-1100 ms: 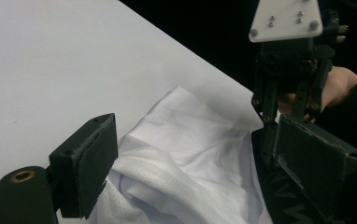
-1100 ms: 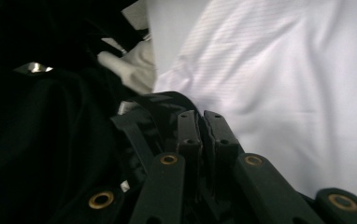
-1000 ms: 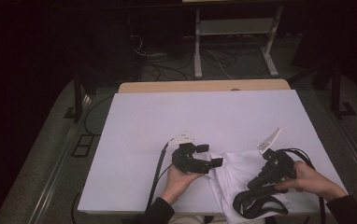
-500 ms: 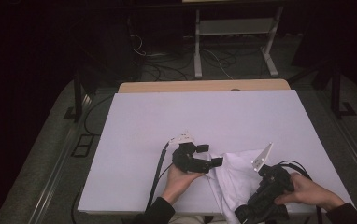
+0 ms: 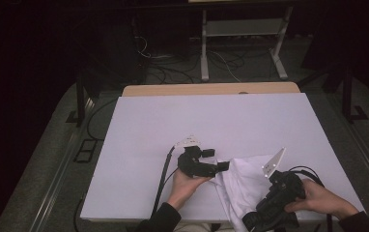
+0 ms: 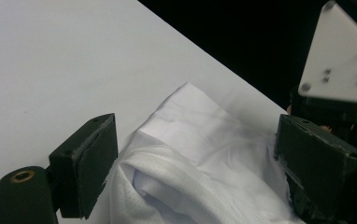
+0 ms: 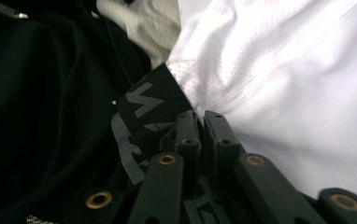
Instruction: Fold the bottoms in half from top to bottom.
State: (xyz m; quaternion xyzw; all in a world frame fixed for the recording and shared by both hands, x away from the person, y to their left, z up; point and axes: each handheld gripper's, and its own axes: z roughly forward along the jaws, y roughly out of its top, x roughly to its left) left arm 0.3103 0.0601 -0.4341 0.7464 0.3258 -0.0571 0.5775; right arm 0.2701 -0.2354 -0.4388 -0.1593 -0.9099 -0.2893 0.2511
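Lowered right gripper (image 5: 257, 220) to cloth (image 5: 243, 176) edge, jaws nearly clenched, just easing apart, nothing plainly pinched; left gripper (image 5: 216, 159) stayed released, so grasp unsecured.

My left tool (image 5: 219, 162) is matt black, with blocky jaws whose pads look worn and pale along the edges, a brass-ringed pivot at the near jaw's base, a pale plate on its far side and a black cable trailing toward me. My right tool (image 5: 252, 220) is black too, topped by a grey three-cornered plate with small screws, a looping black cable behind it, and brass-ringed pivots along its linkage. My sleeves are dark.
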